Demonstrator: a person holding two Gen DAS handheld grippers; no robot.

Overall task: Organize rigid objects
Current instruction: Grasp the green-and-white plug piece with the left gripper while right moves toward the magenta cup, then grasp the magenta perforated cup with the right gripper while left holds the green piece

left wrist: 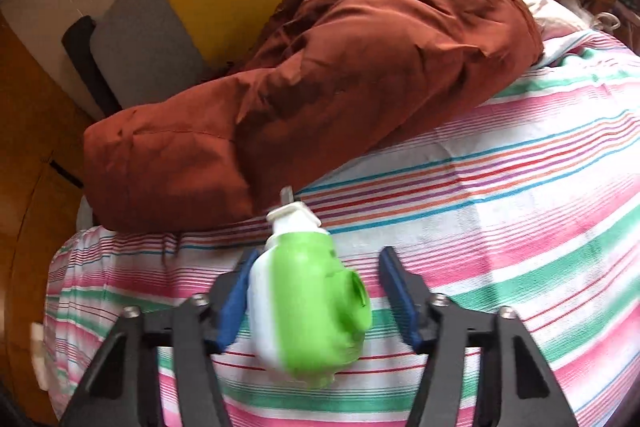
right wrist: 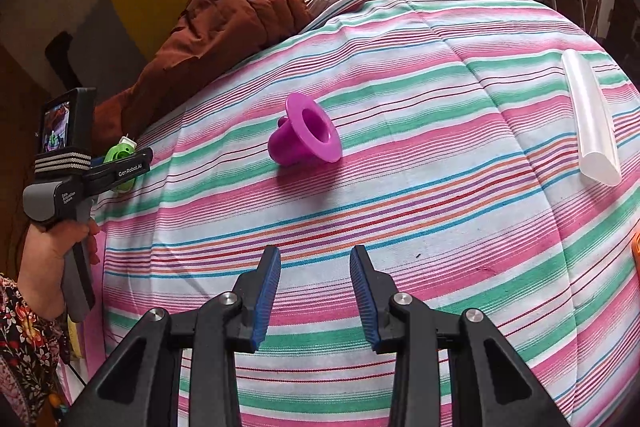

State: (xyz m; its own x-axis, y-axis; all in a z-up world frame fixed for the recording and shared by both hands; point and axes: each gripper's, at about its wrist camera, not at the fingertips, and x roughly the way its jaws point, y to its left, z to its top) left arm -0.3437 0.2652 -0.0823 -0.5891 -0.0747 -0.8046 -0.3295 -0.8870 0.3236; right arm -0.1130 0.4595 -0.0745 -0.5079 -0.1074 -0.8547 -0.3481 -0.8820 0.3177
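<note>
Striped pink-and-green bedsheet [right wrist: 400, 187] carries everything; rust-brown quilted duvet [left wrist: 320, 67] heaped behind; magenta plastic flanged cup [right wrist: 304, 135] mid-sheet; green-and-white plastic bottle [left wrist: 308, 307] near the duvet, between left gripper [left wrist: 320, 299] jaws, one pad apart; right gripper [right wrist: 316, 295] parted, empty. Next, probably: clamp, lift.

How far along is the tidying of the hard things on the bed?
Nothing looks gathered yet. In hand: the left gripper straddles the green and white bottle, one pad beside it, the other clear of it, so no firm grip shows. The right gripper is open and empty. Left to do: the purple funnel-shaped piece and the white tube lie apart on the striped sheet.
</note>
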